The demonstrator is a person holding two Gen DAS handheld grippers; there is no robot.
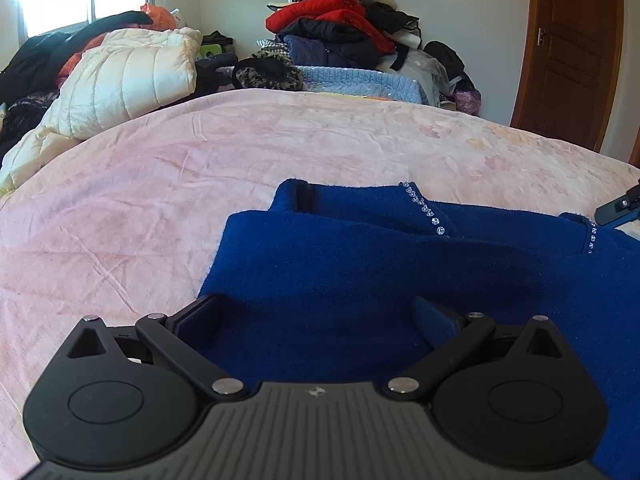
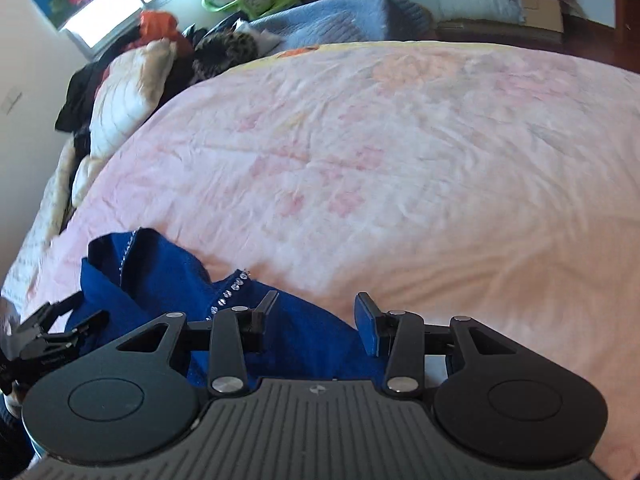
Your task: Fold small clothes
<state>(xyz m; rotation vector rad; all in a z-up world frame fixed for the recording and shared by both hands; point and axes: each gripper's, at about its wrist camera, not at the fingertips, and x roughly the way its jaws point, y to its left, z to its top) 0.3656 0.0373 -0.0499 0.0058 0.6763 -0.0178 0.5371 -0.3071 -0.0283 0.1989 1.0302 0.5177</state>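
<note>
Blue sweater (image 1: 400, 280) lies part-folded on the pink bed (image 1: 160, 184), left tongs (image 1: 316, 320) wide apart over it, right tongs (image 2: 316, 320) partly apart, both empty; best to pinch the hem corners evenly and fold flat.

No readable words, brand names or numbers appear in either view. The only mark is a small pale emblem moulded into the ribbed grey housing (image 1: 316, 391) just behind each gripper's fingers, seen also in the right wrist view (image 2: 316, 390); it carries no letters that can be made out. A faint imprint on the black body of the other gripper (image 2: 52, 356), off to the left, is too blurred to read.
</note>
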